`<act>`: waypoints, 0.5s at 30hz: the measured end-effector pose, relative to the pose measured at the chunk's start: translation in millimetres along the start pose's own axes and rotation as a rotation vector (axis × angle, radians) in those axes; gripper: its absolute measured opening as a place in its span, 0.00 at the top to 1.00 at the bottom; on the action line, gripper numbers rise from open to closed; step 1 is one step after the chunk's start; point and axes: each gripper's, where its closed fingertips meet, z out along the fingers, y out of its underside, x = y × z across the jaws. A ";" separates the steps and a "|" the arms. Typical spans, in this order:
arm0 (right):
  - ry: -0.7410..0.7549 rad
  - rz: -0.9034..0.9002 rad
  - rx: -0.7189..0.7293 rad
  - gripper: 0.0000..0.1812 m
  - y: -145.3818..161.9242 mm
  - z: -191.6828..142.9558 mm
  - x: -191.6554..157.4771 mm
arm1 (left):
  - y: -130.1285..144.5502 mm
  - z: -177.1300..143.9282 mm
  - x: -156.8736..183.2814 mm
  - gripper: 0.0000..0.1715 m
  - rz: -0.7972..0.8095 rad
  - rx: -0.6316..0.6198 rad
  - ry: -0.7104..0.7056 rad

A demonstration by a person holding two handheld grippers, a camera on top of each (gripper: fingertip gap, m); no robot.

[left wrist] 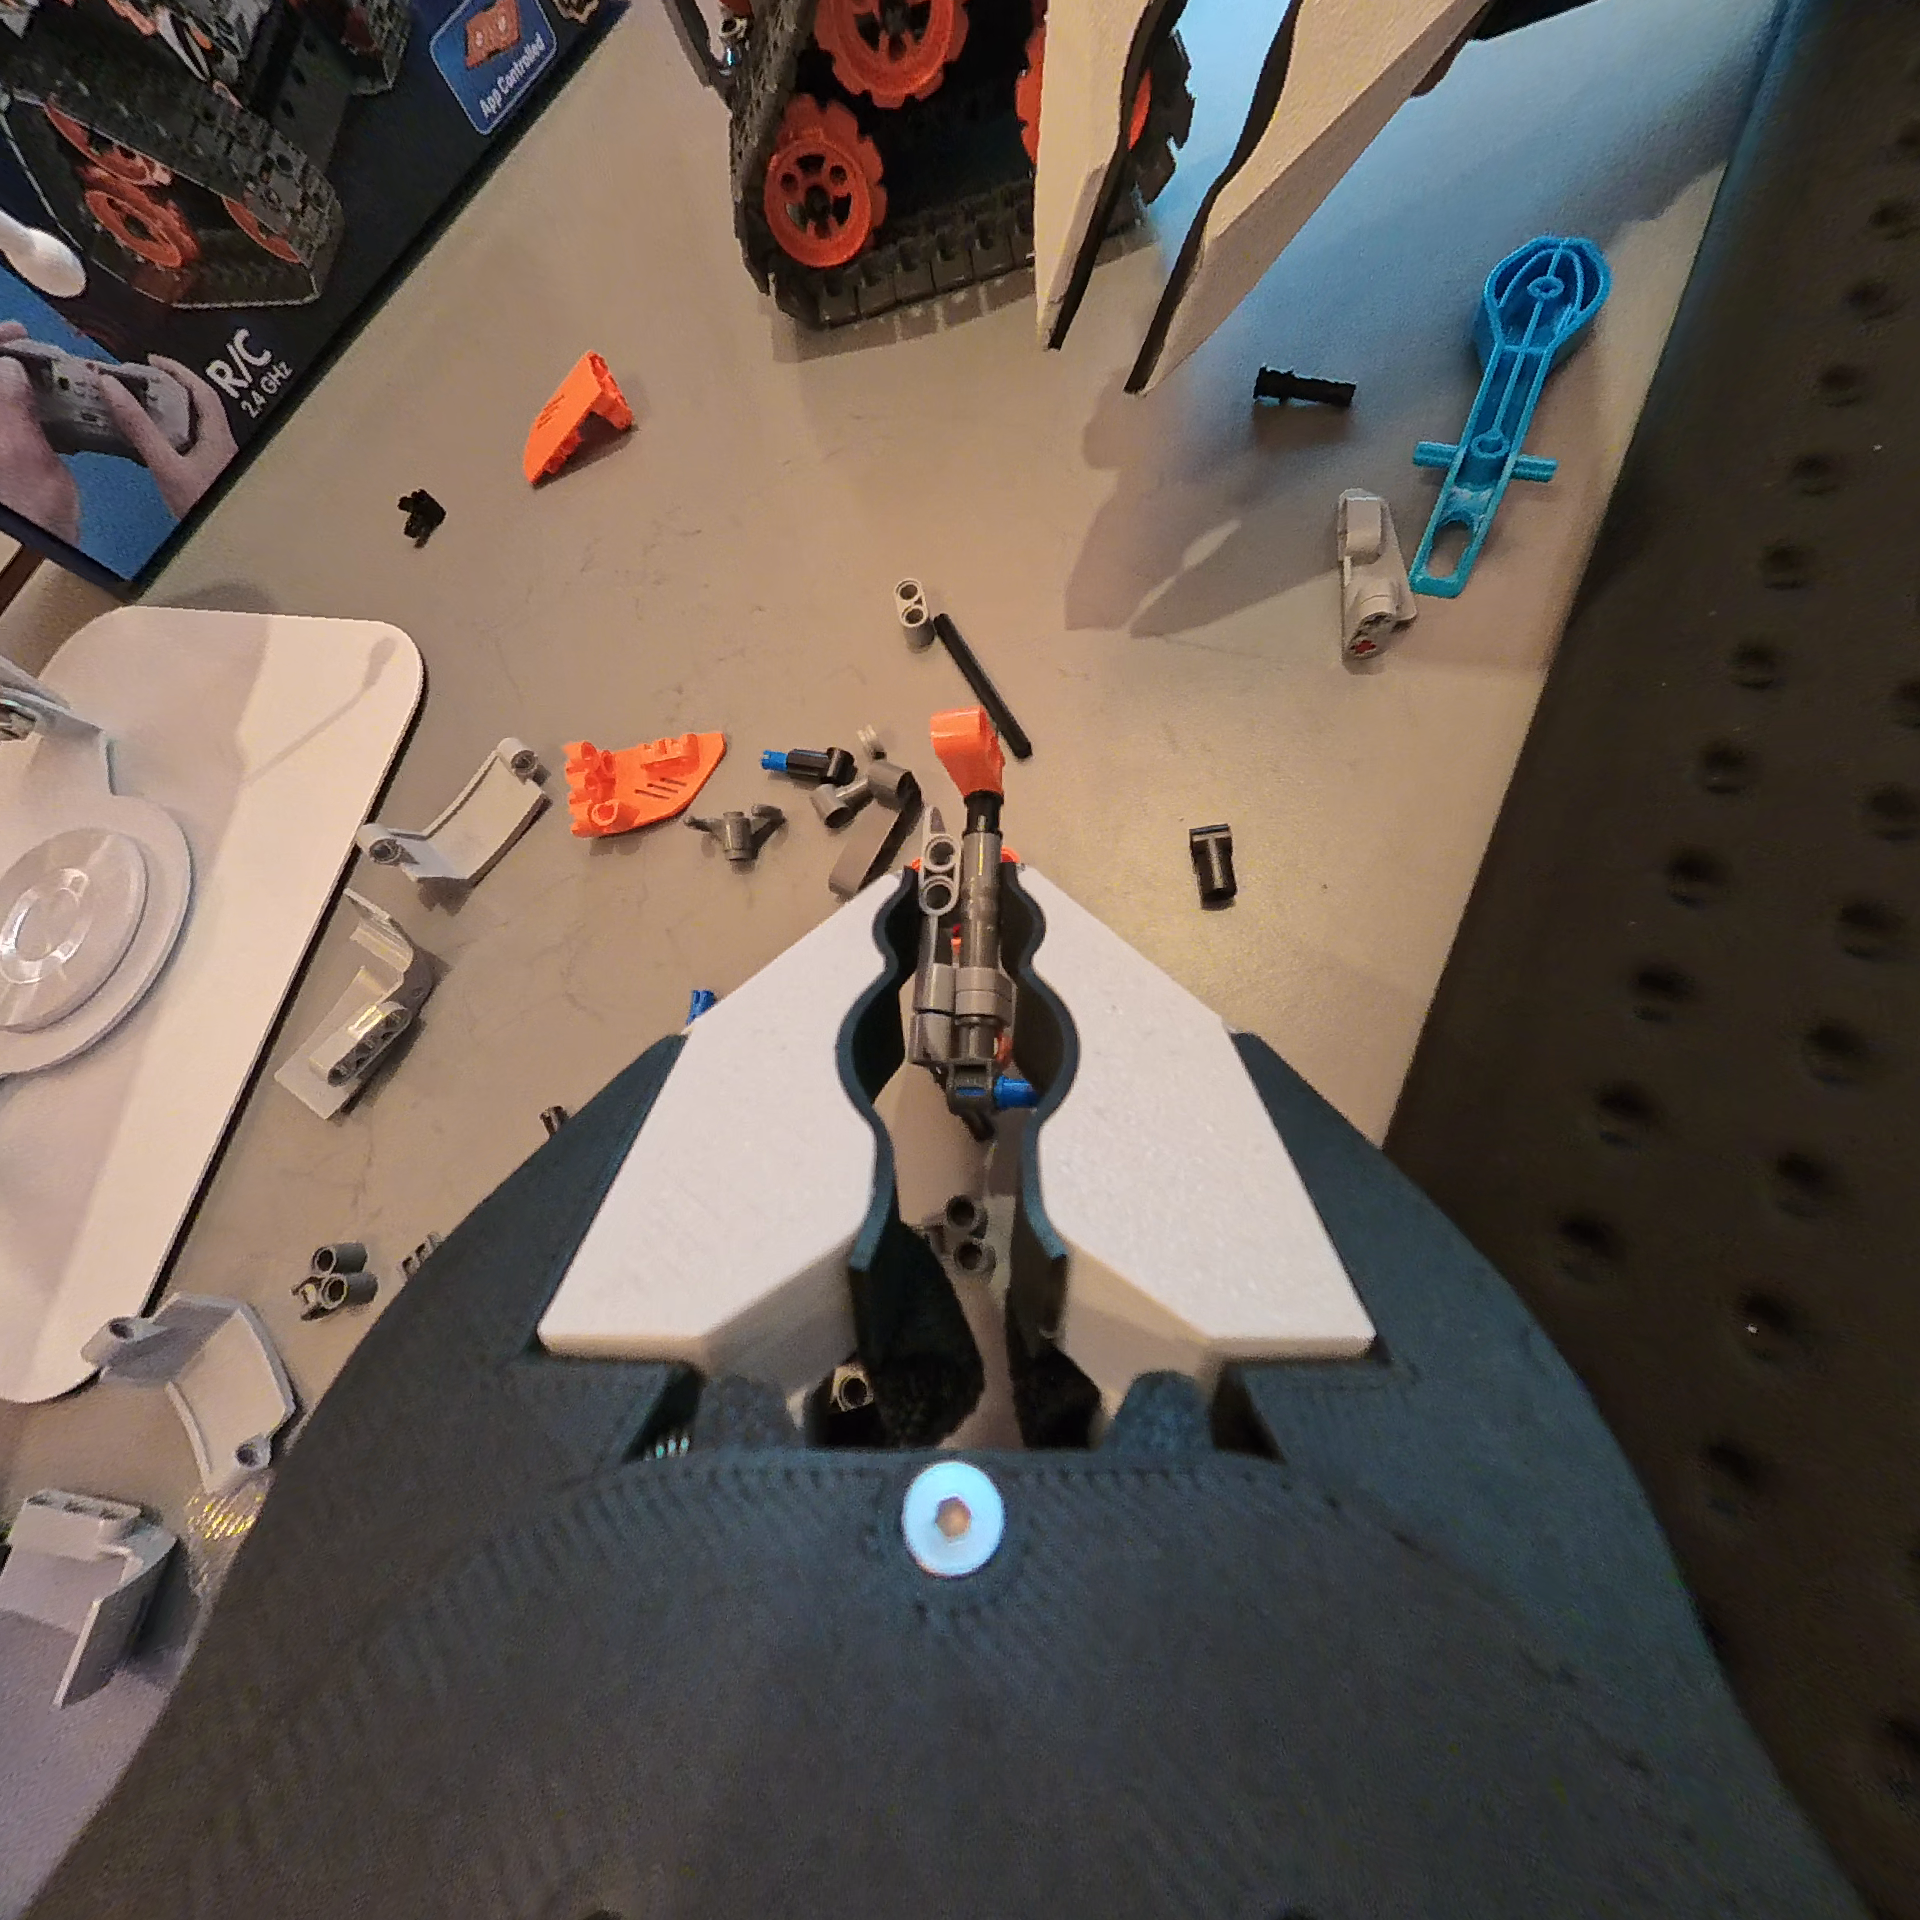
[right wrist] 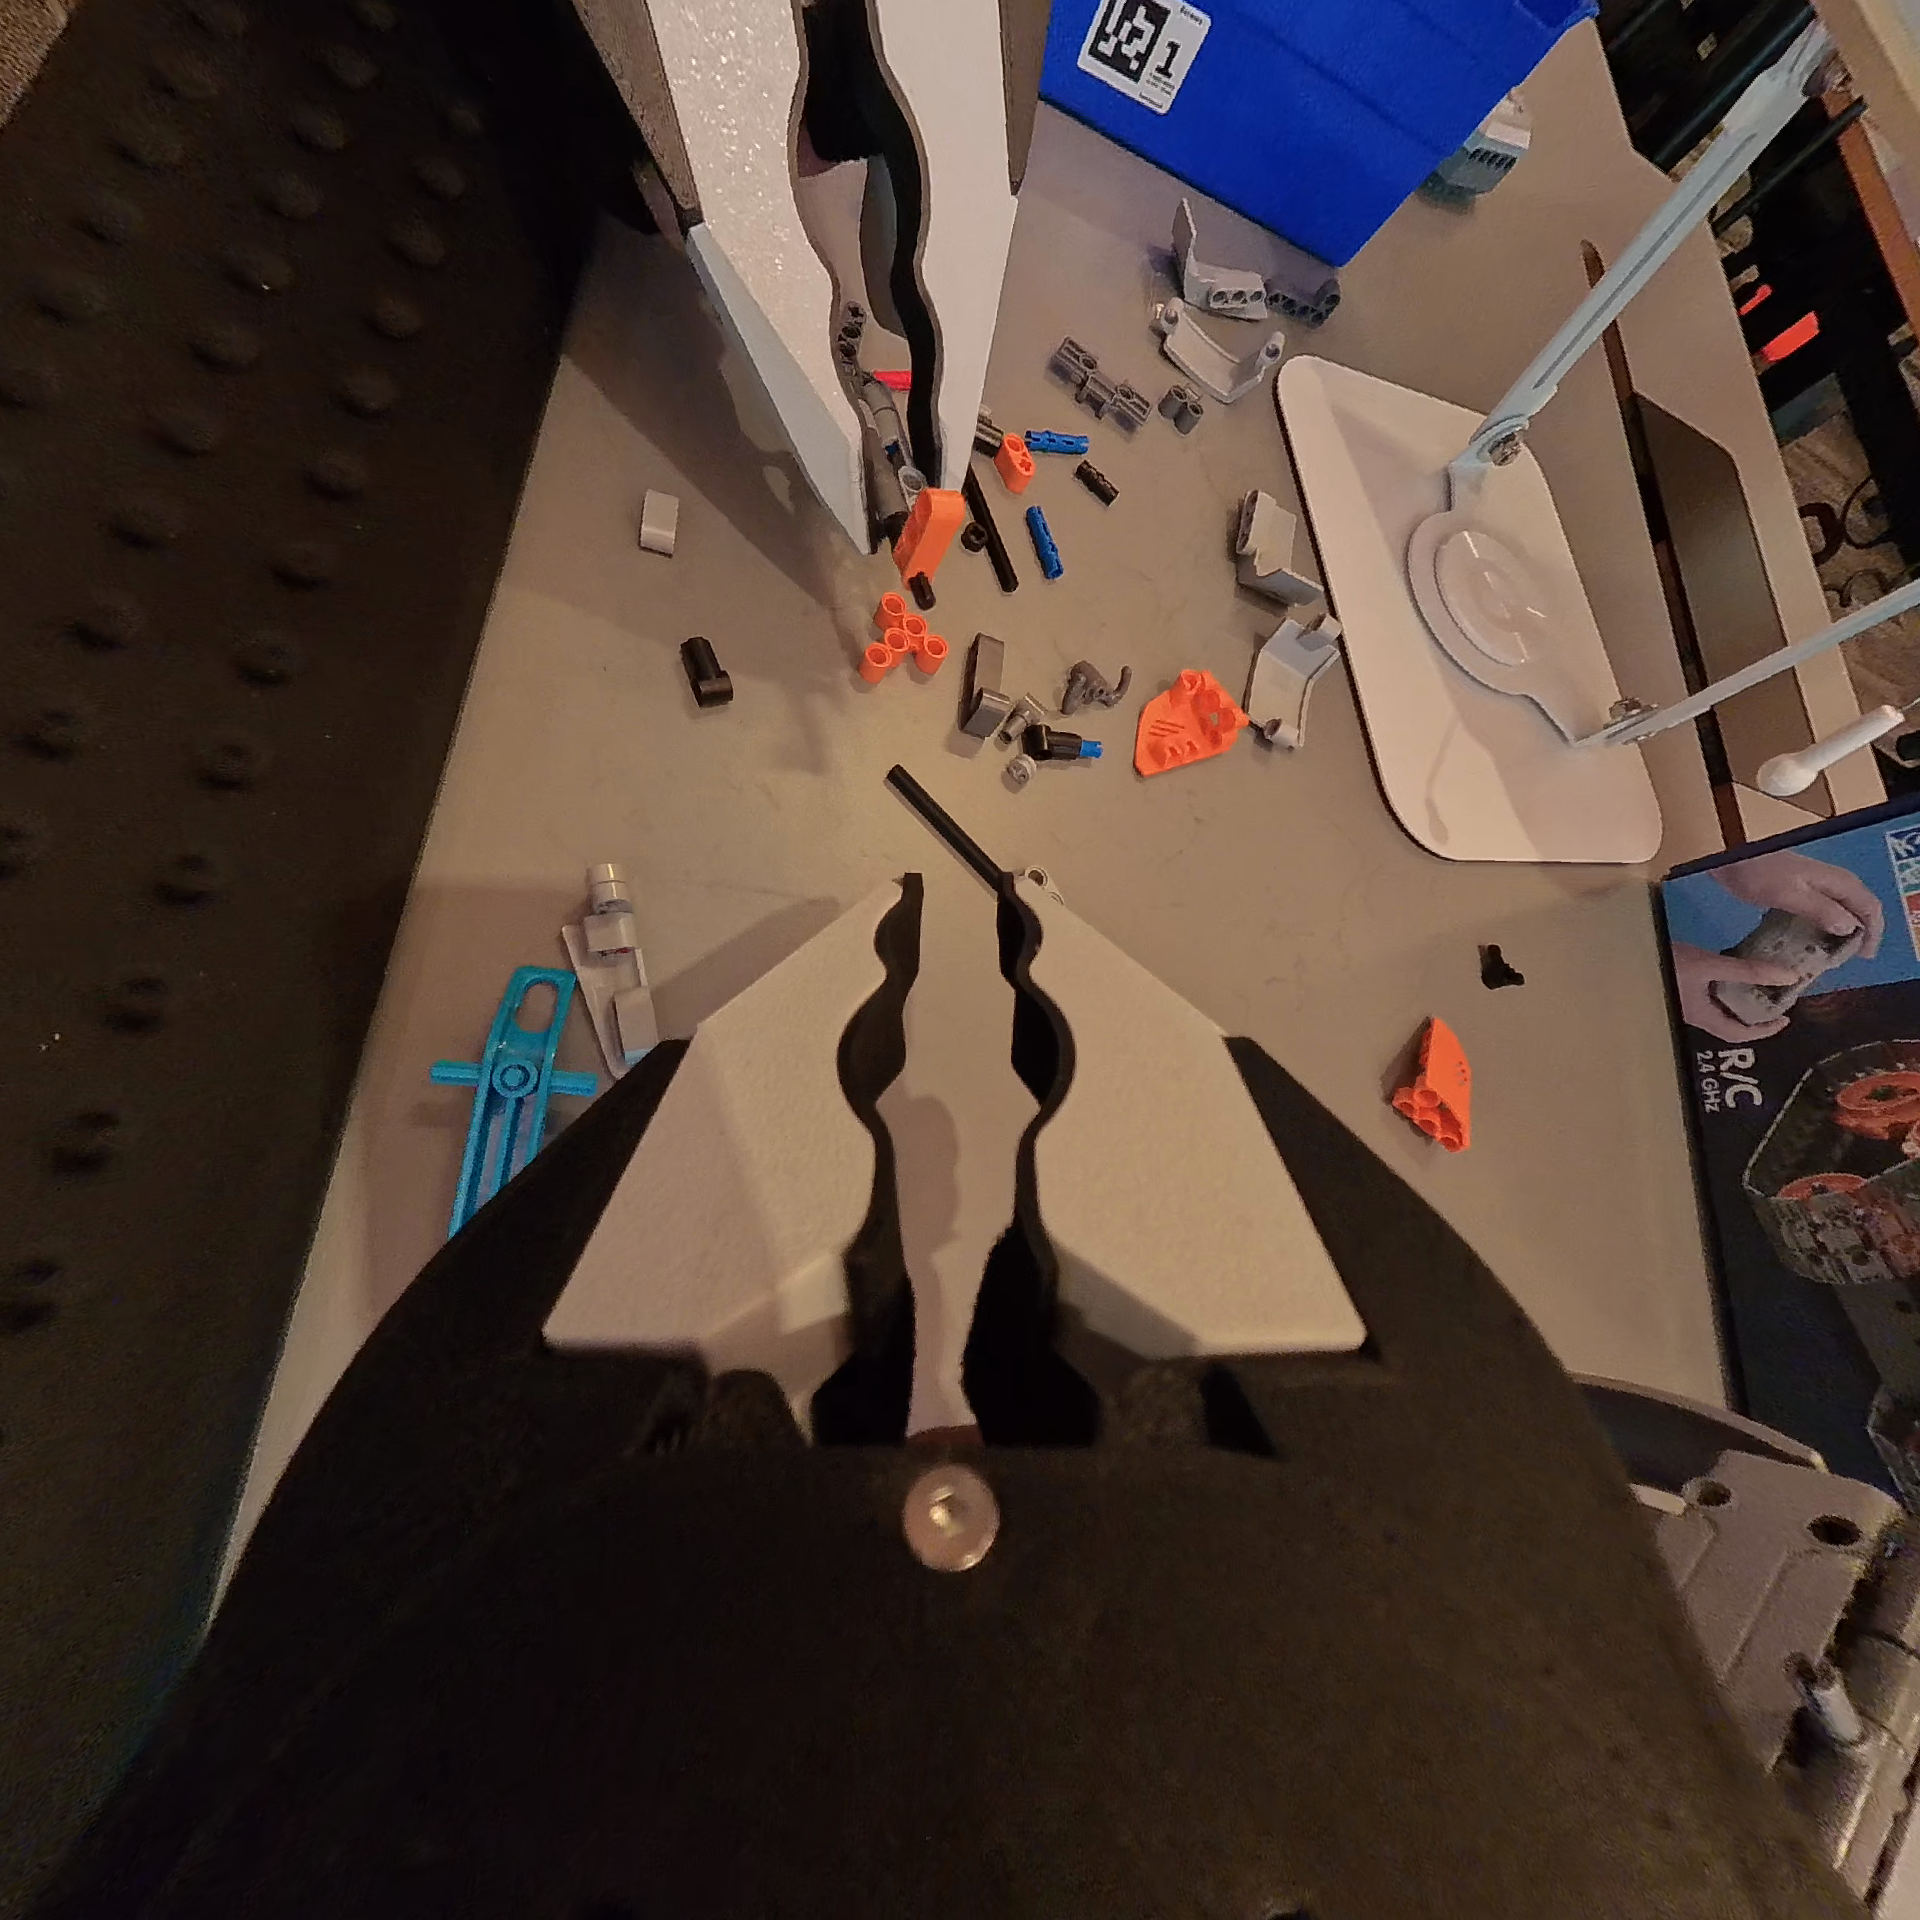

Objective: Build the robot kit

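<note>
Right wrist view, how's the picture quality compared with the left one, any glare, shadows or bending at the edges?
Right wrist view: dimmer and warmer, the claw body nearly black, a bright patch on the table, edges bowed by the wide lens. Left wrist view: brighter, the held part sharp, hard shadows under the other claw, glare on the white board, corners curved and soft.

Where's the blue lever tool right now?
In the left wrist view, the blue tool lies on the table at upper right, beside a grey piece, near the dark mat.
</note>
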 end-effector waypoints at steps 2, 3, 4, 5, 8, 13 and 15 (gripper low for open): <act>0.001 0.001 0.000 0.93 0.1 -0.5 0.4 | -1.7 -1.0 0.0 0.93 -0.005 0.011 0.003; 0.002 0.001 0.000 0.93 0.2 -0.9 0.6 | -2.5 -1.5 -0.2 0.93 -0.007 0.015 0.003; 0.003 0.001 0.001 0.93 0.1 -1.2 0.9 | -3.0 -2.0 -0.4 0.93 -0.008 0.019 0.003; 0.003 0.001 0.002 0.93 0.0 -1.5 1.1 | -3.6 -2.5 -0.8 0.93 -0.010 0.023 0.002; 0.005 0.001 0.001 0.93 0.4 -2.2 1.4 | -6.1 -4.0 -1.4 0.93 -0.013 0.039 0.001; 0.011 0.003 0.003 0.94 0.6 -3.9 3.1 | -7.2 -5.6 -1.8 0.93 -0.016 0.048 0.004; 0.015 0.004 0.003 0.94 0.7 -4.8 4.1 | -5.4 -7.6 -2.4 0.93 -0.010 0.039 -0.002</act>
